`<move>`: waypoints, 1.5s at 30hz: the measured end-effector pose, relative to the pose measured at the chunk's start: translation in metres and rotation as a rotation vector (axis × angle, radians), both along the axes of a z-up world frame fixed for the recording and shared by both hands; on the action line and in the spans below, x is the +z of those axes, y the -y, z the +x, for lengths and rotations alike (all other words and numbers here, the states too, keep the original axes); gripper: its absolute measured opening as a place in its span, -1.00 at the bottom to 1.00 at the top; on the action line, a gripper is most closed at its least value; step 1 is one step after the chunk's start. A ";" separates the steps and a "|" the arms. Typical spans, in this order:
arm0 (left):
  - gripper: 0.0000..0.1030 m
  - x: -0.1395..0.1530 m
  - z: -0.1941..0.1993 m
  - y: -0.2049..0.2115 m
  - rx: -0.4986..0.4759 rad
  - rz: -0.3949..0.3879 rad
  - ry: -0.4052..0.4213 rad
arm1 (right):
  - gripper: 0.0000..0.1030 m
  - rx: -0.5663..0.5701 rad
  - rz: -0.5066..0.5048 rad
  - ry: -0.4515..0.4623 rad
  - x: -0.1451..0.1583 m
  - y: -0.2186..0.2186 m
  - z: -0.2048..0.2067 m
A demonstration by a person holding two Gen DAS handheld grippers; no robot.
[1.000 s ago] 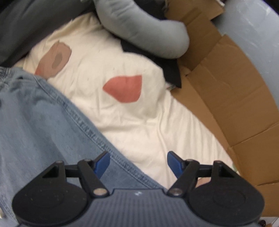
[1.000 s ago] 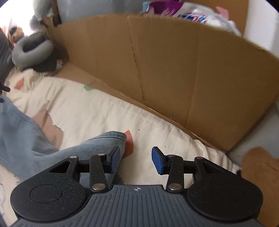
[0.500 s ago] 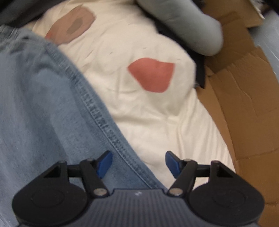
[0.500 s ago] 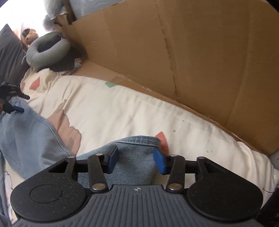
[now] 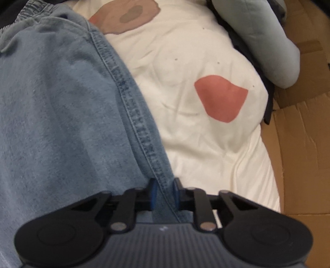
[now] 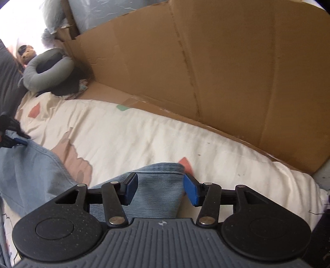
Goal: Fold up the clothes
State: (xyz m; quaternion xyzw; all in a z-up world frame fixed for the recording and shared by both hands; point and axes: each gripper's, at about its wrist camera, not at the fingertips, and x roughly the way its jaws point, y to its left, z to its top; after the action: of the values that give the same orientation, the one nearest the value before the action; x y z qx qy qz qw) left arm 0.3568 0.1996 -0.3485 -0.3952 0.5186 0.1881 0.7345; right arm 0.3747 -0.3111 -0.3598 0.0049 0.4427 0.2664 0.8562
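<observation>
A: Where the side seam runs down the jeans (image 5: 61, 115), your left gripper (image 5: 164, 194) has its fingers pressed together on the fabric edge.

B: And your right one?

A: Your right gripper (image 6: 159, 188) has its fingers apart, one on each side of a leg's hem, with the denim lying between the blue pads (image 6: 190, 191). Whether they touch the cloth, I cannot tell.

B: Where do your jeans lie?

A: Spread on the cream duvet (image 5: 206, 144), which has a red patch (image 5: 221, 98) and a brown one (image 5: 125, 16). The waistband sits at the top left of your left view. From your right view, the denim runs off to the left, where your other gripper shows at the edge.

B: What's around you?

A: A cardboard wall (image 6: 206, 72) stands along the duvet's far side. A grey neck pillow (image 6: 48, 72) rests at the bed's far end.
</observation>
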 end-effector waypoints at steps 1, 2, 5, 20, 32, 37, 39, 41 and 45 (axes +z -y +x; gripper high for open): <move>-0.80 0.001 -0.002 -0.001 0.003 -0.005 0.006 | 0.09 -0.007 0.002 -0.007 -0.001 0.001 0.001; -0.81 0.002 -0.003 -0.001 0.007 -0.011 0.016 | 0.09 -0.015 0.004 -0.014 -0.001 0.003 0.002; -0.89 0.008 -0.004 -0.003 0.012 -0.024 0.050 | 0.09 -0.037 0.011 -0.036 -0.003 0.007 0.004; -0.94 0.037 0.026 -0.002 -0.020 -0.033 0.179 | -0.96 -0.051 0.078 -0.014 0.016 0.003 0.007; -0.80 0.009 0.040 0.001 -0.041 -0.024 0.145 | -0.93 -0.187 -0.033 0.101 0.055 -0.001 0.007; -0.44 0.010 0.045 0.006 -0.080 -0.015 0.147 | -0.38 -0.217 0.063 0.073 0.047 0.008 0.014; -0.24 0.014 0.046 0.009 -0.096 -0.009 0.153 | -0.16 -0.242 0.045 0.096 0.047 0.012 0.013; -0.18 0.018 0.044 0.013 -0.114 0.008 0.160 | -0.15 -0.272 0.009 0.100 0.042 0.018 0.019; -0.18 0.021 0.039 0.020 -0.129 0.007 0.172 | -0.15 -0.332 -0.060 0.089 0.030 0.031 0.030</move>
State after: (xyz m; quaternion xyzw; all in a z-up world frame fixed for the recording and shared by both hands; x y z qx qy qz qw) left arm 0.3963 0.1796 -0.3275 -0.3732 0.4776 0.1076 0.7881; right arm 0.4046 -0.3417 -0.3302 0.0408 0.4049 0.1079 0.9071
